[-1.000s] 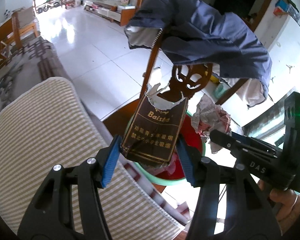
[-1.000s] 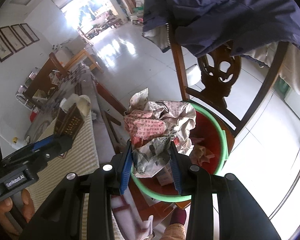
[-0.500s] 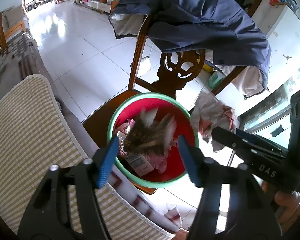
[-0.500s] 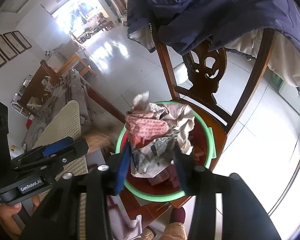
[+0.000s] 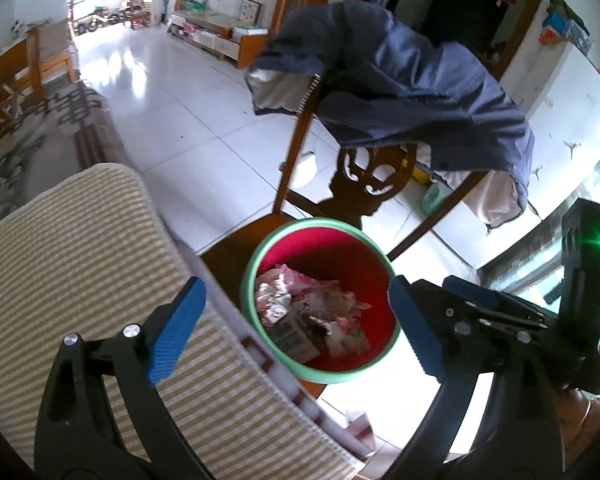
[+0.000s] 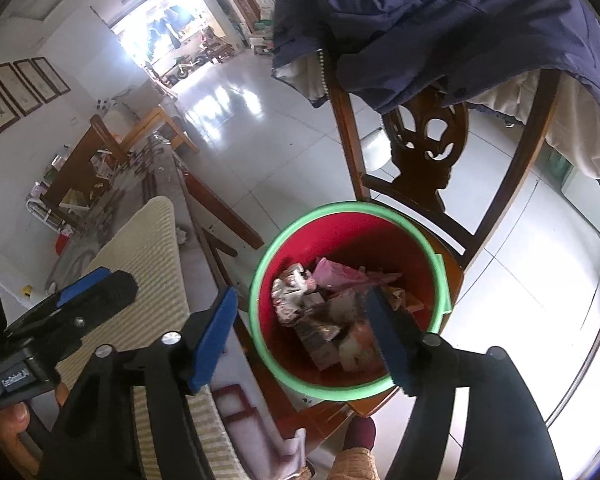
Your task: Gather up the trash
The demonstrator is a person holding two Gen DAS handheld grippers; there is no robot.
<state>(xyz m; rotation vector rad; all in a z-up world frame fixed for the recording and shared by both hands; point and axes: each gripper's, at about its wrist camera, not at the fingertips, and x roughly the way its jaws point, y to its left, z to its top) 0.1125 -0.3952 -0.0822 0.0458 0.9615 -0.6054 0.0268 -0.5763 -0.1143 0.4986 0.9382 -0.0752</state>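
both my left gripper (image 5: 296, 330) and right gripper (image 6: 300, 336) have just been opening, empty, directly above the red bin (image 5: 374, 370); its trash (image 5: 312, 316) lies inside.

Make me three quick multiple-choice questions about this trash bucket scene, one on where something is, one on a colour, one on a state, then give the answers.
1. Where does the bucket stand?
A. on the wooden chair
B. on the floor
C. on the striped cushion

2. What colour is the bucket's rim?
A. blue
B. green
C. black

3. How are the left tongs?
A. open and empty
B. shut on a carton
C. shut on newspaper

Answers: 1 A, the bucket sits on the seat under the carved back. 2 B, a green ring tops the red wall. 3 A, the blue pads stand wide apart with nothing between them.
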